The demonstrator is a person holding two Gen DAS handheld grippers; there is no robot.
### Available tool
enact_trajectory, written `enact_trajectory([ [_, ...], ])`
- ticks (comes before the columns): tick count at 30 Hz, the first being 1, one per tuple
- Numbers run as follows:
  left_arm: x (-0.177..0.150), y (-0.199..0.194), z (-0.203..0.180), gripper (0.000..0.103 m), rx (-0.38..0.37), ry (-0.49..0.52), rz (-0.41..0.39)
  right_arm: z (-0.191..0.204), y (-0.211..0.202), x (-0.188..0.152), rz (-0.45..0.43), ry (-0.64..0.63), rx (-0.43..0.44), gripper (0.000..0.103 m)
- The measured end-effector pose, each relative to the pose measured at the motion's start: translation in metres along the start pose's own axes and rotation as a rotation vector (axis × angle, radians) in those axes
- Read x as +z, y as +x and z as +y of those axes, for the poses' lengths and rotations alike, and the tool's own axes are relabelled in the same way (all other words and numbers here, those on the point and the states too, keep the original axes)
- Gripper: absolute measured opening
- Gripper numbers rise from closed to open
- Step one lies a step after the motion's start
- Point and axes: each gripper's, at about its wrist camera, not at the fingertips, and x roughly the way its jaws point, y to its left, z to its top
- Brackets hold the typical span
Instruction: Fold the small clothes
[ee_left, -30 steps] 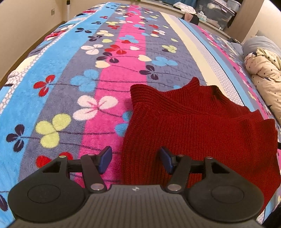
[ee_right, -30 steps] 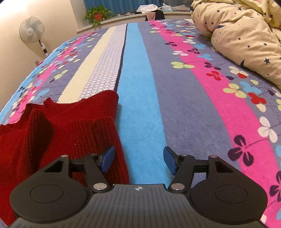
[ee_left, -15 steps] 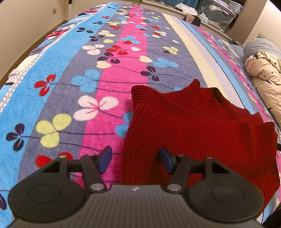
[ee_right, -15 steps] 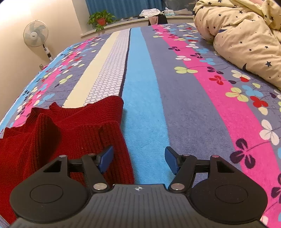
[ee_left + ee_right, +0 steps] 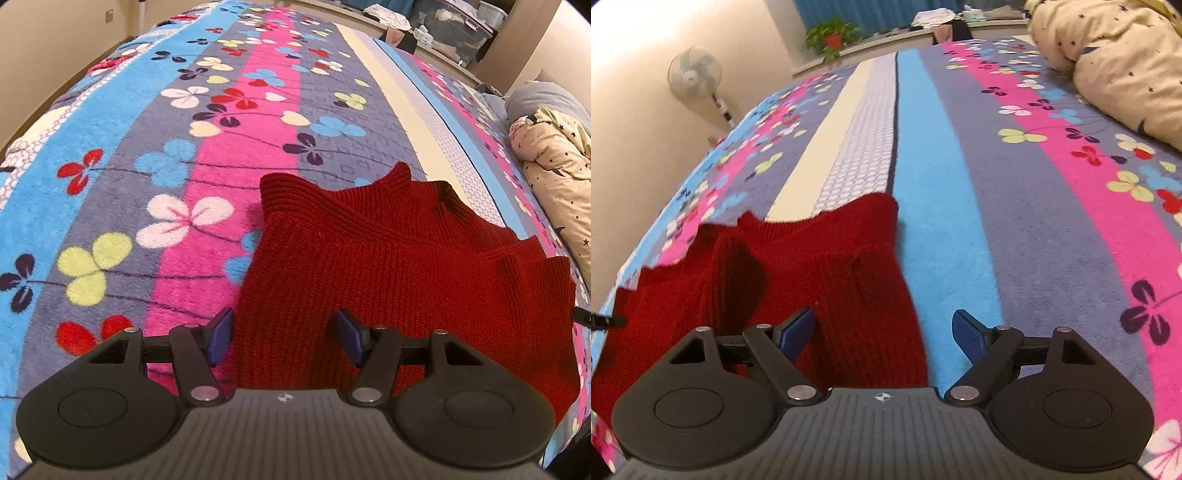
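Sweater (image 5: 399, 273) lies flat on bedspread (image 5: 122, 177) between both wide-open, empty grippers: left gripper (image 5: 282, 338) straddles its left edge, right gripper (image 5: 884, 332) its right edge, equally near.

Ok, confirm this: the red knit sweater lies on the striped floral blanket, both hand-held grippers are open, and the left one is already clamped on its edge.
One thing is wrong. The left hand-held gripper is not clamped: the left wrist view shows its jaws apart with the red knit sweater lying free between them. The rest holds: the sweater lies on the striped floral blanket, and the right hand-held gripper is open too.
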Motion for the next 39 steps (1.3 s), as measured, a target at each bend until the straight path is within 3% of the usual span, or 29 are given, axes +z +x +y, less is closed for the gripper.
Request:
enact_trajectory([
  [8, 0.0, 0.004, -0.001, 0.066, 0.001, -0.027, -0.003, 0.001, 0.007, -0.008, 0.034, 0.093, -0.014, 0.085],
  [13, -0.001, 0.004, -0.004, 0.065, 0.006, -0.011, -0.016, 0.004, 0.012, -0.008, 0.043, 0.072, -0.004, 0.085],
  [17, -0.001, 0.003, -0.006, 0.053, -0.008, 0.004, -0.032, 0.005, 0.014, -0.005, 0.043, 0.068, 0.006, 0.084],
  [19, 0.0, 0.001, -0.007, 0.035, -0.024, 0.012, -0.046, 0.007, 0.017, -0.003, 0.051, 0.055, 0.013, 0.077],
  [21, 0.001, -0.003, -0.008, 0.019, -0.015, 0.019, -0.069, 0.011, 0.015, -0.002, 0.033, 0.025, 0.02, 0.057],
  [26, 0.002, -0.022, -0.004, 0.013, -0.04, 0.006, -0.119, 0.021, 0.005, 0.001, 0.001, -0.023, -0.004, 0.032],
  [30, 0.004, -0.047, -0.003, 0.012, -0.073, 0.01, -0.21, 0.021, -0.023, 0.005, -0.093, -0.004, -0.001, 0.019],
  [34, 0.012, -0.076, 0.003, 0.011, -0.114, -0.027, -0.376, 0.011, -0.065, 0.016, -0.305, 0.065, 0.055, 0.017],
  [36, 0.02, -0.082, 0.005, 0.011, -0.095, -0.052, -0.463, 0.003, -0.076, 0.024, -0.407, 0.138, 0.071, 0.016],
  [39, 0.036, -0.081, 0.007, 0.011, -0.083, -0.077, -0.56, 0.01, -0.067, 0.044, -0.499, 0.075, 0.02, 0.016],
])
